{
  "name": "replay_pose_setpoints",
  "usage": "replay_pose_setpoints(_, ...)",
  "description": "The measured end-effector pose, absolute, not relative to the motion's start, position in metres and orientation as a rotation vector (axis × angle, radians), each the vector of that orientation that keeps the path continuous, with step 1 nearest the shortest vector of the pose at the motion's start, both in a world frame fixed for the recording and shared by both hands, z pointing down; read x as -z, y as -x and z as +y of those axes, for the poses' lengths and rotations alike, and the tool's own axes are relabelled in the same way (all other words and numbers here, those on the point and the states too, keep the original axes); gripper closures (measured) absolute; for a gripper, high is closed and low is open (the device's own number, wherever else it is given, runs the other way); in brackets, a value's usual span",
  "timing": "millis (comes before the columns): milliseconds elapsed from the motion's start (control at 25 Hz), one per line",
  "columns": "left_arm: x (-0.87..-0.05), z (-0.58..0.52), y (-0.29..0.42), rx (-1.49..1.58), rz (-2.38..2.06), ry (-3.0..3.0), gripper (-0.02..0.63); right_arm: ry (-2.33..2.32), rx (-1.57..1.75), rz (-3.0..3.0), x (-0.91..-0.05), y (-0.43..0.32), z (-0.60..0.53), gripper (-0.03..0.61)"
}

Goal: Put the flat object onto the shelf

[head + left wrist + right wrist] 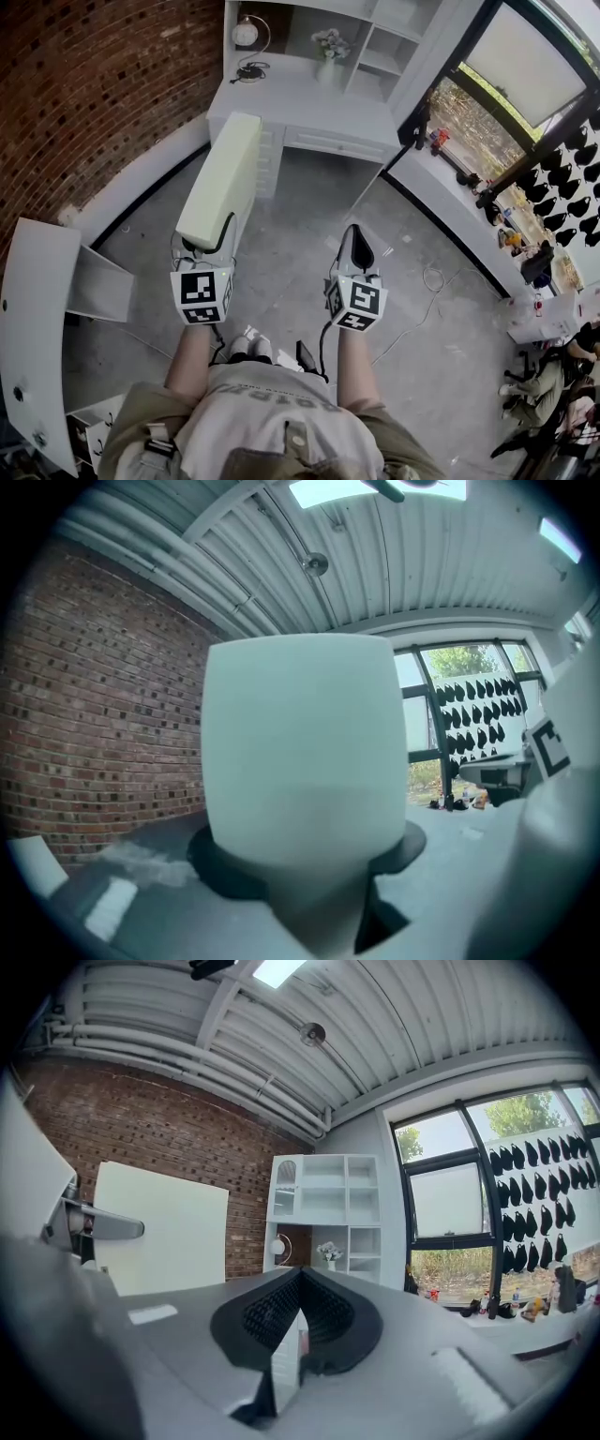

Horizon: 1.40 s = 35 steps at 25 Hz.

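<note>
A pale cream flat panel (225, 178) sticks out ahead of my left gripper (212, 242), which is shut on its near end. In the left gripper view the flat panel (300, 752) stands upright between the jaws and fills the middle, with the left gripper (305, 860) clamped on its lower edge. My right gripper (356, 236) hangs beside it to the right, shut and holding nothing; its black pads meet in the right gripper view (298, 1316). The white shelf unit (361, 47) with open compartments stands above a desk, ahead of both grippers. From the right gripper the shelf unit (328, 1208) and the panel (159, 1227) both show.
A round lamp (246, 33) and a vase of flowers (328, 45) sit on the desk under the shelf. A white cabinet (37, 319) stands at the left by the brick wall (84, 84). A cable (431, 281) lies on the floor; people (553, 384) sit at the lower right.
</note>
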<state>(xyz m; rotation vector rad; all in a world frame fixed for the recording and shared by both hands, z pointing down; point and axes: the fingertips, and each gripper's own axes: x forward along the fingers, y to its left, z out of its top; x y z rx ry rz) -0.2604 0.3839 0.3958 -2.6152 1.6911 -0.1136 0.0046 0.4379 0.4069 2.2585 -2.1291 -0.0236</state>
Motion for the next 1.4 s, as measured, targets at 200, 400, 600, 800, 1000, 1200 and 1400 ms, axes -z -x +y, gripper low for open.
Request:
replay_pose_setpoints(200,-0.390,0.380,0.252,-0.065,1.739,2.724,0.354,-2.312,-0.044,-2.166,-0.401,-0.024,0.439,0.578)
replay_pose_setpoints(400,-0.379,0.376,0.247,-0.314,1.800,2.830,0.353,-2.408,-0.192,-2.279,-0.392,-0.045,0.440,0.577)
replay_pose_setpoints(600,-0.368,0.367,0.249,-0.547,1.834,2.864,0.354,-2.455,-0.325,-2.372,-0.392,-0.052,0.433,0.559)
replay_pose_setpoints(800,-0.368,0.360,0.251,-0.699,1.850,2.911,0.353,-2.438,-0.510,-2.446,-0.409,-0.043,0.428,0.409)
replay_pose_setpoints(1000,-0.377,0.347,0.242,-0.806,1.870,2.964,0.354,-2.413,-0.698,-2.488,-0.427,-0.040,0.419,0.302)
replay_pose_setpoints(1200,-0.396,0.320,0.238,-0.958,1.896,3.055,0.353,-2.388,-0.931,-2.497,-0.459,-0.033,0.397,0.211)
replay_pose_setpoints(1400,-0.405,0.285,0.236,-1.041,1.899,3.097,0.353,-2.371,-1.155,-2.504,-0.479,-0.023,0.367,0.121)
